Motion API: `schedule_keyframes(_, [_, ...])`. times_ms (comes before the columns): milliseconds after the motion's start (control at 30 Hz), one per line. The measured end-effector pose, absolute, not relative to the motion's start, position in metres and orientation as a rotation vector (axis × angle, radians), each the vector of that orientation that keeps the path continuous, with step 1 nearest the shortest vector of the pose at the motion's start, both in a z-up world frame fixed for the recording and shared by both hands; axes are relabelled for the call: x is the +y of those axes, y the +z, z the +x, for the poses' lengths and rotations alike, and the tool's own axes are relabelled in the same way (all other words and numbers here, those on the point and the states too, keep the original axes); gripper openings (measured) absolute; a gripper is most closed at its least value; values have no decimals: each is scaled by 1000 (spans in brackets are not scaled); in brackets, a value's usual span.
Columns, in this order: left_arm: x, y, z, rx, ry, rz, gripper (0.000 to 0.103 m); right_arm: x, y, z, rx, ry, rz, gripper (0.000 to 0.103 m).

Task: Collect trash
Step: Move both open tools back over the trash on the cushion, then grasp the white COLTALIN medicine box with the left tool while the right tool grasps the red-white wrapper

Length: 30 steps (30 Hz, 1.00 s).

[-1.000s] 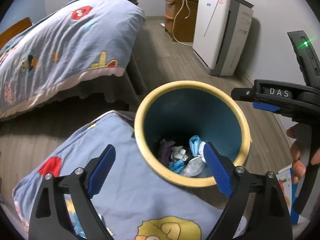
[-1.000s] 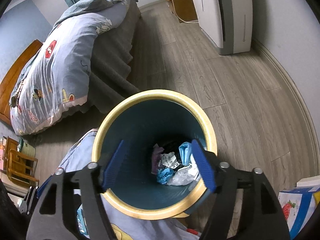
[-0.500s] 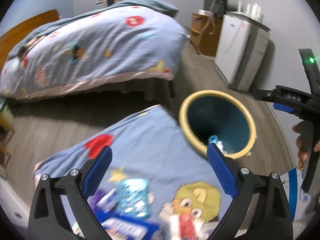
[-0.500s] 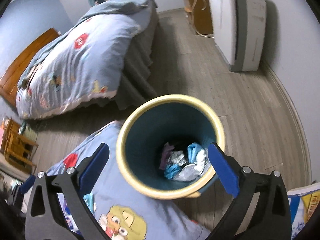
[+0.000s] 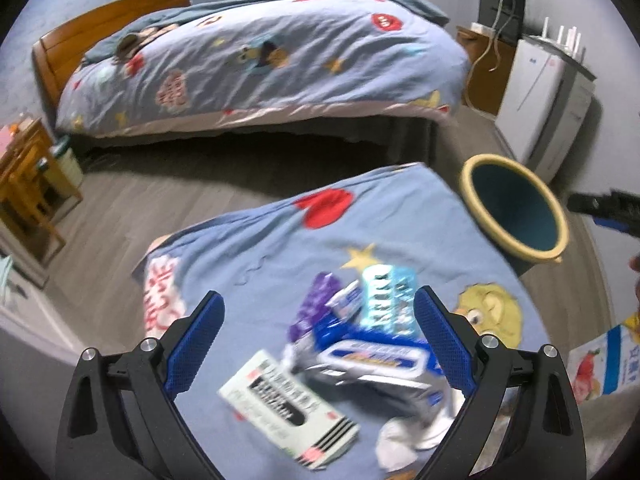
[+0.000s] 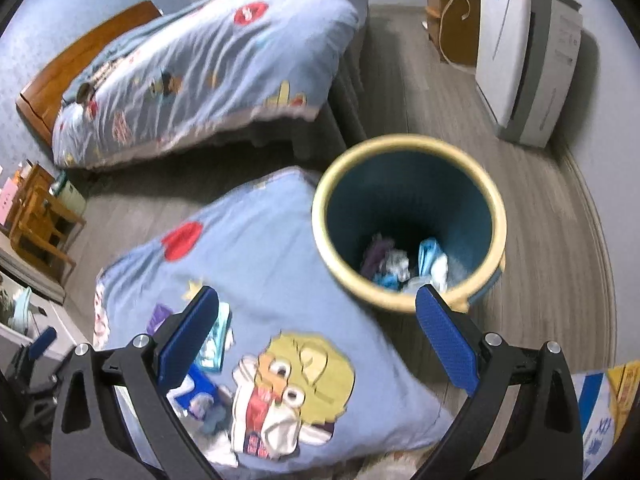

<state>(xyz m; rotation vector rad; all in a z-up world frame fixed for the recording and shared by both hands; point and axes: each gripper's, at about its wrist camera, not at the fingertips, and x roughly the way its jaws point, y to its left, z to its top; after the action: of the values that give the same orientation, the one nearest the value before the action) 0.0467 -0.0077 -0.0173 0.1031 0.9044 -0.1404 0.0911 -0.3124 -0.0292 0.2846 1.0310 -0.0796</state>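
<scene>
From my left wrist, my left fingers (image 5: 316, 344) stand wide apart and empty over the wrappers (image 5: 352, 340) heaped on the blue cartoon cloth (image 5: 260, 248); the white box (image 5: 288, 404) lies nearest me, though blur hides which piece is loosest. The bin (image 5: 516, 208) stands just beside the cloth's far corner.

From my right wrist, my right fingers (image 6: 320, 336) also gape, holding nothing, with earlier trash (image 6: 404, 264) at the bin's bottom.

I judge I'm picking again: lower, close on one wrapper.
</scene>
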Motion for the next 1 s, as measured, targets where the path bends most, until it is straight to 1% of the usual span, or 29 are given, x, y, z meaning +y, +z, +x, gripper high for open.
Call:
schedule_keyframes(200, [13,-30,40,943,-104,71,95,-288,-65,58,1112,-111,340,97])
schedule_keyframes(400, [20,-45,27,972,-62,64,95,-276,-84,35,1142,-130,321,97])
schedule_keyframes(633, [35,-79,21,1066,56,-9,95,-274,-101,23,1186,-129,358,96])
schedule_keyframes(667, [37,-83,21,1077,60,-25,95,-273,-103,22,1192,-125,359,92])
schedule_keyframes(700, [37,-89,22,1097,69,-38,95,-271,-106,22,1206,-119,357,86])
schedule_keyframes(767, [37,-105,22,1140,91,-51,95,-265,-110,21,1225,-101,345,79])
schedule_keyframes(833, [37,-119,22,1168,115,-59,95,-257,-116,20,1245,-72,317,74])
schedule_keyframes(900, [38,-130,23,1194,136,-76,95,-249,-122,20,1267,-47,288,66])
schedule_keyframes(1000, [37,-141,24,1224,151,-72,95,-244,-132,20,1306,-35,260,57])
